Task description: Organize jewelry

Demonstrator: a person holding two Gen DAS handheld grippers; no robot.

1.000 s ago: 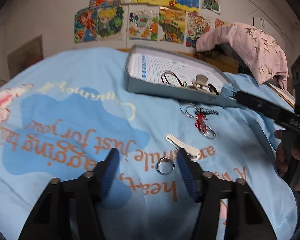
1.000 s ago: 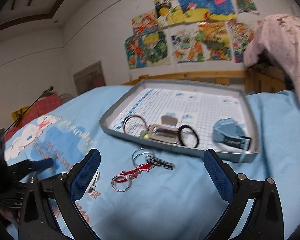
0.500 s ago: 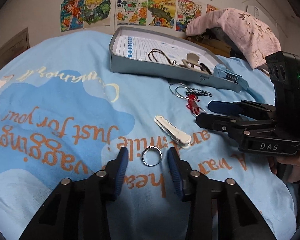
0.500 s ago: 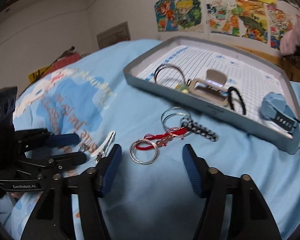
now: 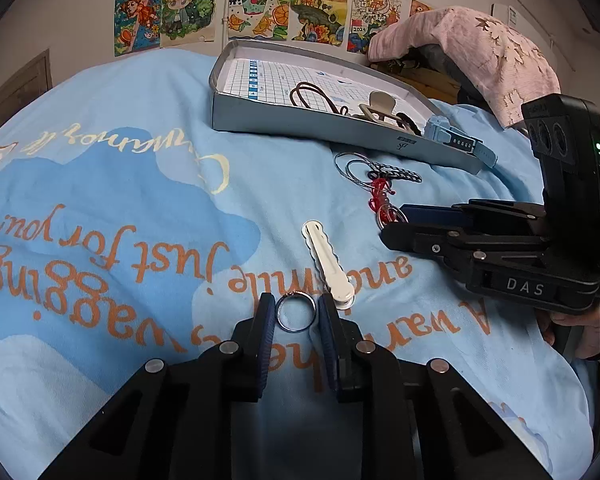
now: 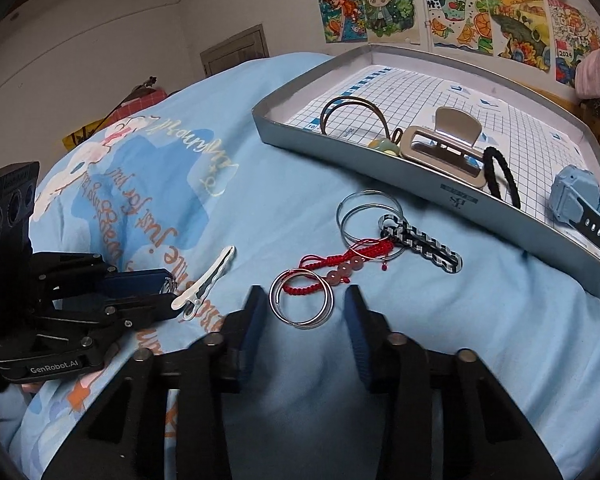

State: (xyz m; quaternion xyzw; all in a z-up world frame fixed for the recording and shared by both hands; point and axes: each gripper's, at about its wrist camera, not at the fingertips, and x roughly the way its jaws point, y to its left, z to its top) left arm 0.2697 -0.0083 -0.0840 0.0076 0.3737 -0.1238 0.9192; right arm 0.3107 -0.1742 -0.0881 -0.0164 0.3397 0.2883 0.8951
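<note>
Both grippers' jaws closed in vs a sec ago. Left gripper (image 5: 296, 314) pads flank small ring (image 5: 295, 313), maybe touching. Right gripper (image 6: 306, 306) brackets silver bangles (image 6: 301, 299), gaps left, no grip.

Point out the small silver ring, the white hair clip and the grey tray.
small silver ring (image 5: 295, 313): left wrist view, on the metal band's lower edge.
white hair clip (image 5: 325, 258): left wrist view, on the middle of its long body.
grey tray (image 6: 340, 152): right wrist view, on its near outer wall.
</note>
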